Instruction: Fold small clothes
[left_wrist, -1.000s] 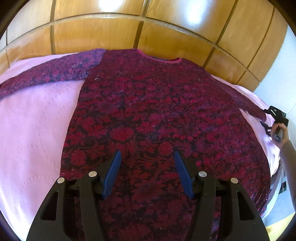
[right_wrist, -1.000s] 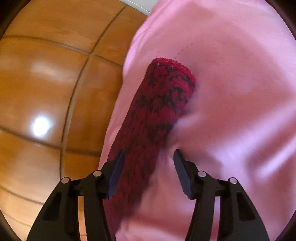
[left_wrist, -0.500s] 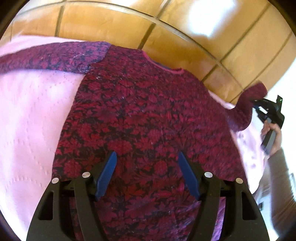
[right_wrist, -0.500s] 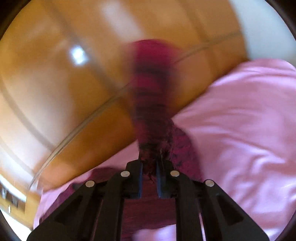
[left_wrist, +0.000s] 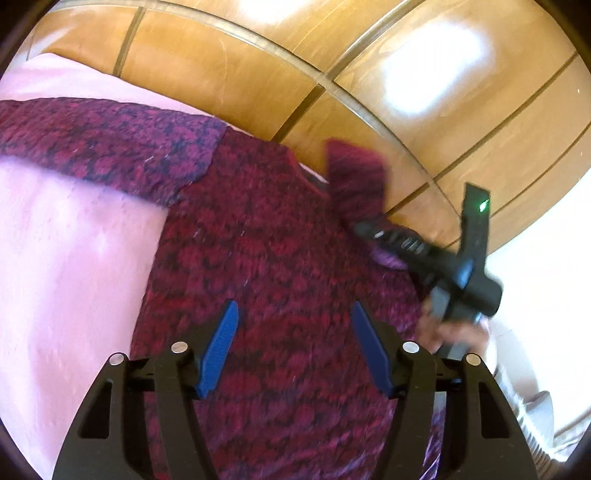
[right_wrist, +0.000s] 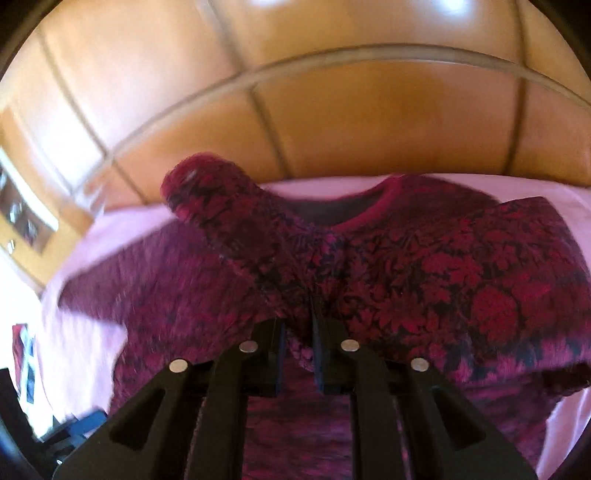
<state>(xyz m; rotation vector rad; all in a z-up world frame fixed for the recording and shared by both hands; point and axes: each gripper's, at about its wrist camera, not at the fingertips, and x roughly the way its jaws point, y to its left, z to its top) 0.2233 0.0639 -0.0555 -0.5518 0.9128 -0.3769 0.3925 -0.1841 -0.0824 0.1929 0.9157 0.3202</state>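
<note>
- My right gripper (right_wrist: 297, 360): jaws nearly closed, just eased slightly, pinching the sleeve (right_wrist: 236, 218), which stands up ahead of them.
- My left gripper (left_wrist: 293, 349): jaws apart, holding nothing, above the sweater (left_wrist: 266, 258).
- Sweater lies flat on the pink bedcover (left_wrist: 66, 266) beneath both grippers.

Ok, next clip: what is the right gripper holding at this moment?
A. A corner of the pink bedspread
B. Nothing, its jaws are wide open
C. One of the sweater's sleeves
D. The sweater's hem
C: in the right wrist view the right gripper has its jaws close together on the sleeve, whose cuff end sticks up over the body of the sweater; the jaws have just been opening slightly.
</note>
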